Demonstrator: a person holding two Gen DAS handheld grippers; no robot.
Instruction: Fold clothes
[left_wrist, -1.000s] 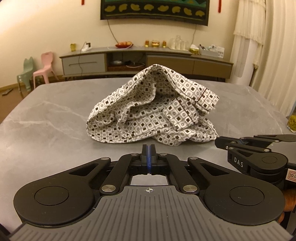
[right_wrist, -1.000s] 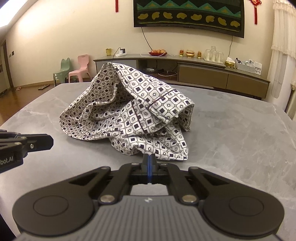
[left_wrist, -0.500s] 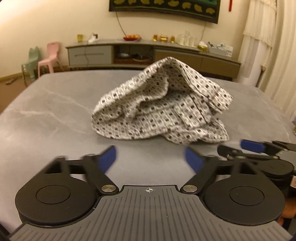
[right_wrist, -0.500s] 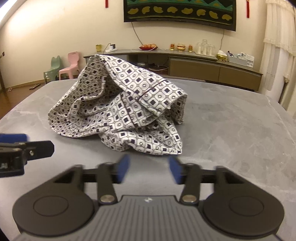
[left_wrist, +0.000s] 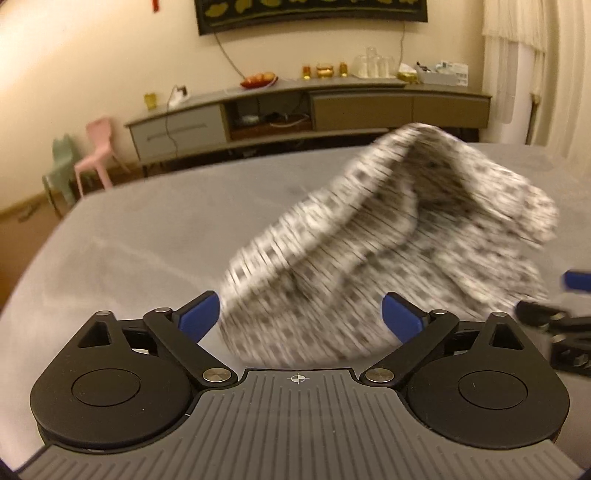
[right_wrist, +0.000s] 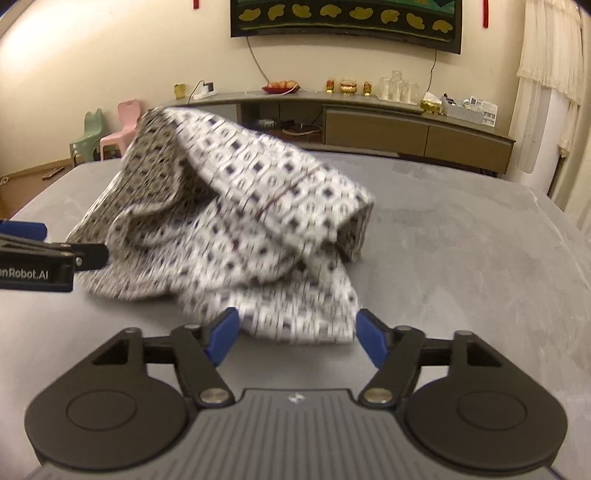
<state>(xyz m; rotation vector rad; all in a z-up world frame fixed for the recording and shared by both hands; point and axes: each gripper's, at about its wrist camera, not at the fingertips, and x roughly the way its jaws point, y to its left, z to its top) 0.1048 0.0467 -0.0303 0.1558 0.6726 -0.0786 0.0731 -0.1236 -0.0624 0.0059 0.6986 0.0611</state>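
A crumpled white garment (left_wrist: 388, 251) printed with small dark squares lies heaped on the grey marble table (left_wrist: 129, 258); it is blurred by motion. My left gripper (left_wrist: 301, 317) is close in front of it, its jaws opening wide. The heap's near left edge shows between the blue pads (left_wrist: 199, 317), which do not press on it. In the right wrist view the garment (right_wrist: 240, 229) fills the middle. My right gripper (right_wrist: 295, 338) is at its near right corner, its jaws opening, with the hem between them unpinched. Each gripper shows at the edge of the other's view (left_wrist: 554, 299) (right_wrist: 55, 242).
Bare table (right_wrist: 461, 258) stretches to the right of the heap and to its left. A long low sideboard (left_wrist: 295, 103) with glasses and a fruit dish lines the back wall. Small pink and green chairs (left_wrist: 96, 147) stand at the far left, and curtains (right_wrist: 546, 74) hang at the right.
Both grippers went from shut to wide open and moved closer to the garment. The left one shifted sideways, so the heap now sits further right in its view.
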